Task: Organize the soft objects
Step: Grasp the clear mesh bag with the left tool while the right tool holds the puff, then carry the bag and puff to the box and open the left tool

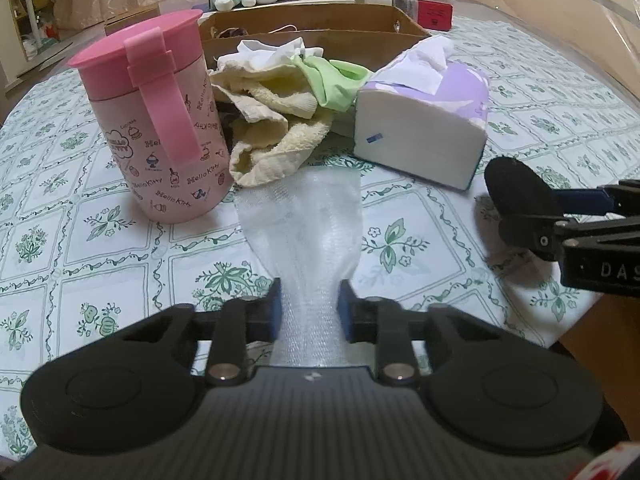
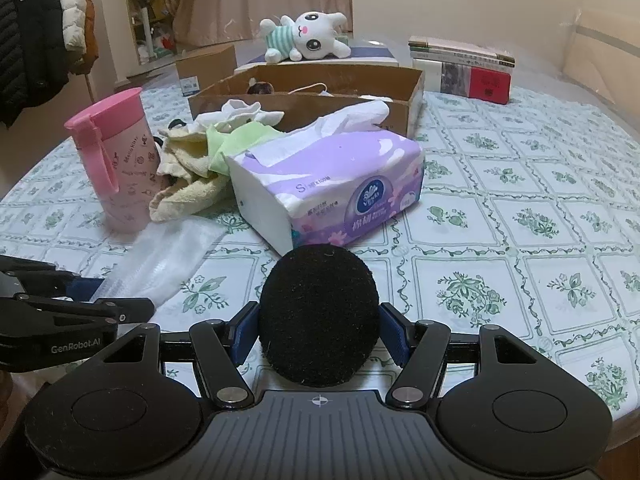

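The left claw (image 1: 309,308) is closed on the near end of a sheet of bubble wrap (image 1: 304,216), whose far end spreads over the worktop (image 1: 420,240) up to a pile of cloths (image 1: 276,120). The sheet's gripped end is hidden behind the claw body. The right claw (image 2: 319,334) grips a round black foam pad (image 2: 319,316), which blocks the worktop just beyond it; in the left wrist view the same pad (image 1: 520,196) shows edge-on at the right, with most of that claw cut off by the frame.

The cloths, cream towelling with green and white pieces on top, lie between a pink lidded cup (image 1: 160,120) on the left and a purple tissue pack (image 1: 424,120) on the right. Only the right wrist view shows the pack's printed front (image 2: 332,184); the left wrist view shows its plain white end. Behind them stands an open cardboard box (image 2: 308,96); its contents are hard to make out. Farther back lie a plush rabbit (image 2: 308,38) and stacked books (image 2: 464,68). A dark jacket (image 2: 36,36) hangs at the far left, seen only in the right wrist view.
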`<action>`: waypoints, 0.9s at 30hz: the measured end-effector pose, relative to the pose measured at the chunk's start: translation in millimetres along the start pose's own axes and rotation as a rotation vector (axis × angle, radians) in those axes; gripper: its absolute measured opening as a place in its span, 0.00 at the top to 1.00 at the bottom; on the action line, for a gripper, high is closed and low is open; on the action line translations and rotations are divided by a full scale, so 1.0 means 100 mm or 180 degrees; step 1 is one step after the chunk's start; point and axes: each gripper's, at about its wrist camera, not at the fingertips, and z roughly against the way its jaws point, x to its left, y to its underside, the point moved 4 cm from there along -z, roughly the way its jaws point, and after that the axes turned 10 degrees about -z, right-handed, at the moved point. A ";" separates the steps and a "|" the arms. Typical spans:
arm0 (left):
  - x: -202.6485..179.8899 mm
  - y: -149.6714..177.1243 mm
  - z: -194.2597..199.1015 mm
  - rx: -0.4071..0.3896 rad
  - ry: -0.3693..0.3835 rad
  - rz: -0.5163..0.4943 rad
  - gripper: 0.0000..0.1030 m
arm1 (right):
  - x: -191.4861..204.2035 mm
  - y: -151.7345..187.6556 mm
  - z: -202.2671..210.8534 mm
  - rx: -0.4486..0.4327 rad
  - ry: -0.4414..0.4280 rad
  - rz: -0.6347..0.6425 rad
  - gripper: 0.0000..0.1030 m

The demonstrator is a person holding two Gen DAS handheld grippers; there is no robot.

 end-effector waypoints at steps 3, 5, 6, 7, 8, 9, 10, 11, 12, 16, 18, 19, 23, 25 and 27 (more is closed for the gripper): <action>0.00 0.03 0.04 0.0010 0.0027 -0.0016 0.90 | 0.03 0.00 0.04 -0.0020 -0.0006 0.0006 0.39; 0.00 0.04 0.09 -0.0002 0.0042 -0.0034 0.93 | 0.04 -0.01 0.07 -0.0037 -0.0015 0.0010 0.39; 0.00 0.05 0.12 -0.0013 0.0051 -0.0046 0.94 | 0.06 -0.01 0.09 -0.0049 -0.0020 0.0014 0.39; 0.00 0.05 0.16 -0.0027 0.0057 -0.0056 0.95 | 0.07 -0.02 0.11 -0.0058 -0.0024 0.0018 0.39; 0.00 0.05 0.18 -0.0041 0.0061 -0.0063 0.95 | 0.09 -0.02 0.13 -0.0069 -0.0029 0.0021 0.39; 0.00 0.05 0.22 -0.0062 0.0062 -0.0071 0.95 | 0.10 -0.02 0.14 -0.0080 -0.0035 0.0025 0.39; 0.00 0.04 0.26 -0.0087 0.0056 -0.0075 0.95 | 0.11 -0.03 0.16 -0.0093 -0.0041 0.0029 0.39; 0.01 0.04 0.30 -0.0111 0.0051 -0.0074 0.95 | 0.13 -0.04 0.18 -0.0104 -0.0046 0.0033 0.39; 0.01 0.03 0.34 -0.0135 0.0045 -0.0070 0.95 | 0.15 -0.04 0.20 -0.0117 -0.0053 0.0038 0.39; 0.03 -0.02 0.47 -0.0226 0.0041 -0.0043 0.95 | 0.20 -0.06 0.29 -0.0169 -0.0071 0.0053 0.39; 0.04 -0.04 0.52 -0.0257 0.0052 -0.0017 0.95 | 0.21 -0.07 0.33 -0.0193 -0.0079 0.0053 0.39; 0.04 -0.05 0.54 -0.0272 0.0055 -0.0002 0.95 | 0.22 -0.08 0.35 -0.0206 -0.0081 0.0052 0.39; 0.05 -0.06 0.62 -0.0313 0.0065 0.0041 0.95 | 0.24 -0.10 0.42 -0.0245 -0.0088 0.0049 0.39; 0.04 -0.06 0.64 -0.0328 0.0074 0.0057 0.95 | 0.25 -0.10 0.46 -0.0261 -0.0083 0.0051 0.39; 0.04 -0.07 0.68 -0.0348 0.0083 0.0067 0.95 | 0.26 -0.11 0.48 -0.0275 -0.0083 0.0052 0.39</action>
